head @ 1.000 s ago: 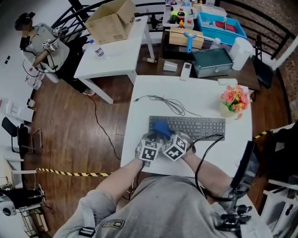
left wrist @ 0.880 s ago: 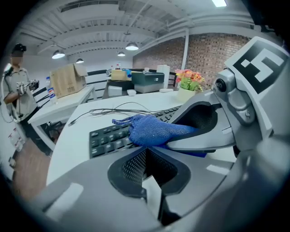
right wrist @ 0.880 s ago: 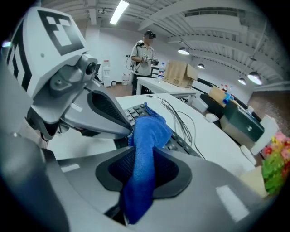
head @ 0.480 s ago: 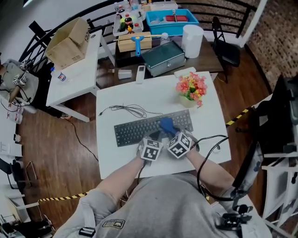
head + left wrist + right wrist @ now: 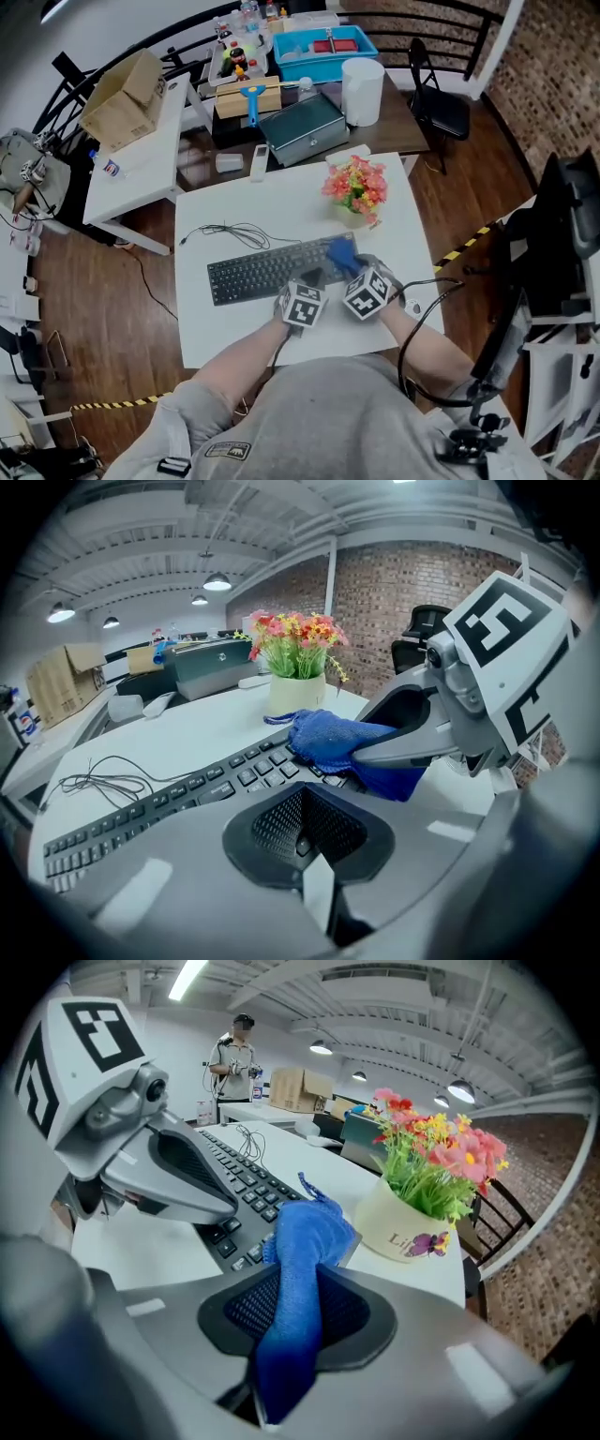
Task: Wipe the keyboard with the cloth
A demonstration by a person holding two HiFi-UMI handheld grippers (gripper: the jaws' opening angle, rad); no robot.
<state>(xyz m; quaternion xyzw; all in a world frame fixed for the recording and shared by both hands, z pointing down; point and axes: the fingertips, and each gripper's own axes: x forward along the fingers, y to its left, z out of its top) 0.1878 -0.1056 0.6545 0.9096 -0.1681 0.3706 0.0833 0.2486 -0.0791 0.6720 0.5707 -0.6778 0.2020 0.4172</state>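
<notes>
Right gripper point(image 5: 300, 1309): jaws part-way closed, clamped on a fold of the blue cloth point(image 5: 305, 1241). The free end spills forward onto the keys, probably so that the loose bunch does the wiping and not the jaw tips.

Left gripper point(image 5: 305, 829): jaws drawn together, nothing between them. It sits just beside the right gripper, over the near edge of the keyboard point(image 5: 272, 267). It looks to be only accompanying. Whether it touches the keys cannot be told.

Keyboard lies across the middle of the white table point(image 5: 281, 202), slightly askew. The cloth is on its right end, towards the table's right edge, near the flower pot point(image 5: 398, 1227). Judged: wiping is at the right-hand keys; the pot is close enough to be knocked.

View notes:
- Head view gives the whole layout, with the cable point(image 5: 230, 230) coiled towards the far left corner, but the marker cubes hide both sets of jaws.
- Right gripper view alone shows the pinch on the cloth.
- Left gripper view shows the cloth side-on, bunched under the right gripper's tip and touching the keys.
</notes>
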